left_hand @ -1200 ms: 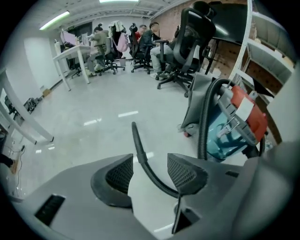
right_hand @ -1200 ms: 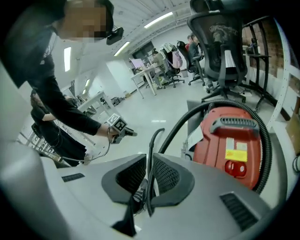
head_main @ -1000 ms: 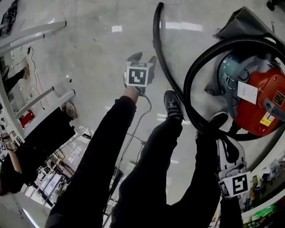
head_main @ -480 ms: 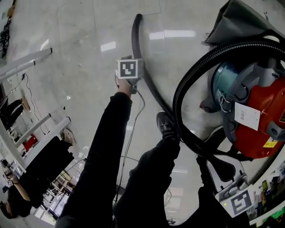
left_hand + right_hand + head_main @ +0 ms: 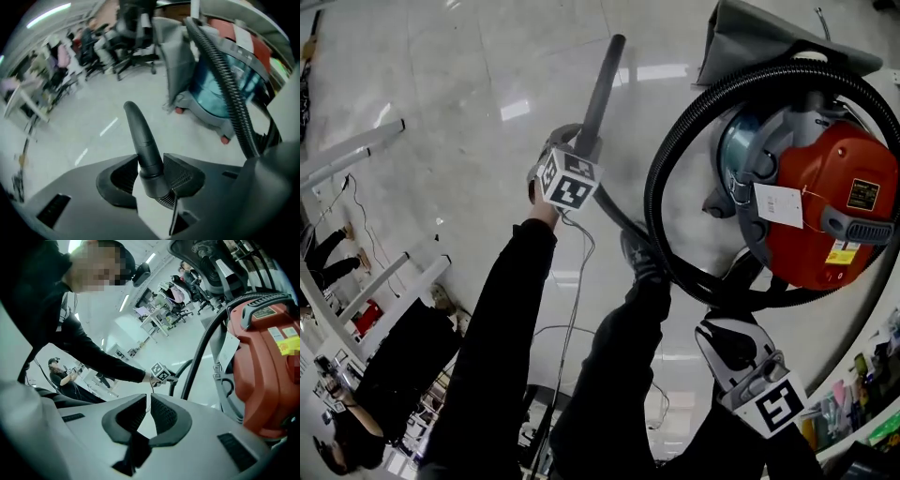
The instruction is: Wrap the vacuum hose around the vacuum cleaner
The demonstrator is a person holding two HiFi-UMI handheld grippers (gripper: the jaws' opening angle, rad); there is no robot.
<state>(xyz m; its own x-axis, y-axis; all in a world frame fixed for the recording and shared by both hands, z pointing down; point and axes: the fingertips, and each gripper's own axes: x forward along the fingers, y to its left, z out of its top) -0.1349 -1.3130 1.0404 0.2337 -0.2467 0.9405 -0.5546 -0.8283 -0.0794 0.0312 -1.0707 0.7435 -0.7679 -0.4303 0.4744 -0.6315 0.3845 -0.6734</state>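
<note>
The red and teal vacuum cleaner (image 5: 825, 206) stands on the floor at the right, and it also fills the right side of the right gripper view (image 5: 262, 362). Its black ribbed hose (image 5: 661, 169) loops round the body and ends in a smooth dark nozzle (image 5: 602, 89). My left gripper (image 5: 577, 145) points down at the nozzle's lower end. Its jaws have just been closing, and both pads press the nozzle (image 5: 145, 140) at the cuff. My right gripper (image 5: 717, 336) hangs low beside the vacuum cleaner, shut and empty (image 5: 148, 398).
A grey cloth bag (image 5: 769, 42) lies behind the vacuum cleaner. My legs and a shoe (image 5: 637, 253) stand just inside the hose loop. Metal rails (image 5: 356, 150) lie at the left. Office chairs and seated people (image 5: 131, 33) fill the far background. Shelves (image 5: 862, 412) edge the lower right.
My left gripper came down onto the nozzle and closed on it; before, it hung open beside the nozzle. The right gripper shifted slightly.
</note>
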